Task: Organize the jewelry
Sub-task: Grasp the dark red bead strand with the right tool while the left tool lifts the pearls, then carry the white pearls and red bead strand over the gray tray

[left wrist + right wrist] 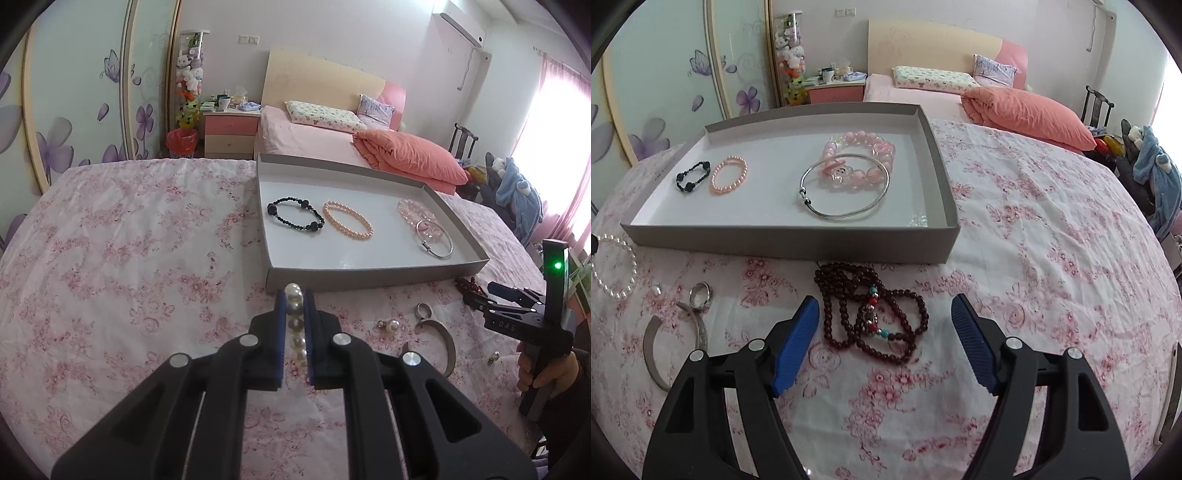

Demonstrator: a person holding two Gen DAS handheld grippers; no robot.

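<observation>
My left gripper is shut on a white pearl bracelet, held above the floral cloth just in front of the grey tray; the bracelet also shows in the right wrist view. The tray holds a black bead bracelet, a peach pearl bracelet, a pink bead bracelet and a silver bangle. My right gripper is open, its jaws either side of a dark red bead necklace lying on the cloth.
On the cloth lie a silver cuff, a silver ring and a pearl earring. A bed with a coral pillow stands behind. A nightstand is at the back left.
</observation>
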